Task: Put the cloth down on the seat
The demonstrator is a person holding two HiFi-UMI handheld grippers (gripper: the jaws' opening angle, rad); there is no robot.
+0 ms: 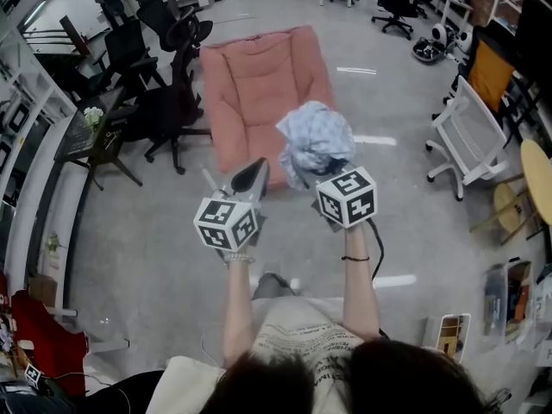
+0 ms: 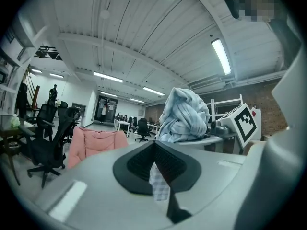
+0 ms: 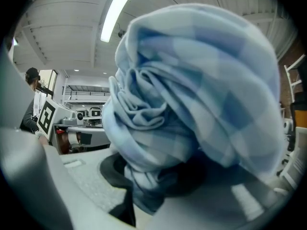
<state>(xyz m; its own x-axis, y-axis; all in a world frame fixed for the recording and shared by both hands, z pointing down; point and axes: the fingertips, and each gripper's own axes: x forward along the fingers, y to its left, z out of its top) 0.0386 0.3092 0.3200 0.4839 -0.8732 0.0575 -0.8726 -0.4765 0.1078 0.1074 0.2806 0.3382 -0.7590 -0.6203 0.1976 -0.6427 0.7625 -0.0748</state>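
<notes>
Cloth [image 1: 315, 141], clamped bunched in right gripper [image 3: 154, 190], overlaps seat [image 1: 259, 84] near edge; left gripper [image 1: 254, 175] pinches checked scrap [image 2: 159, 188].

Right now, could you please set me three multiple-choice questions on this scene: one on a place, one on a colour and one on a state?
1. Where is the cloth?
A. Lying on the floor.
B. Bunched up at the right gripper.
C. Draped over a black office chair.

2. What colour is the seat?
A. Green.
B. Pink.
C. Yellow.

3. How does the right gripper stand?
A. Wide open and empty.
B. Shut tight with nothing in it.
C. Closed on the cloth.

Answers:
1 B: in the head view the cloth sits in a bundle at the right gripper, in the air short of the seat.
2 B: its cushions are pink in the head view.
3 C: in the right gripper view the fabric is clamped between its jaws.
</notes>
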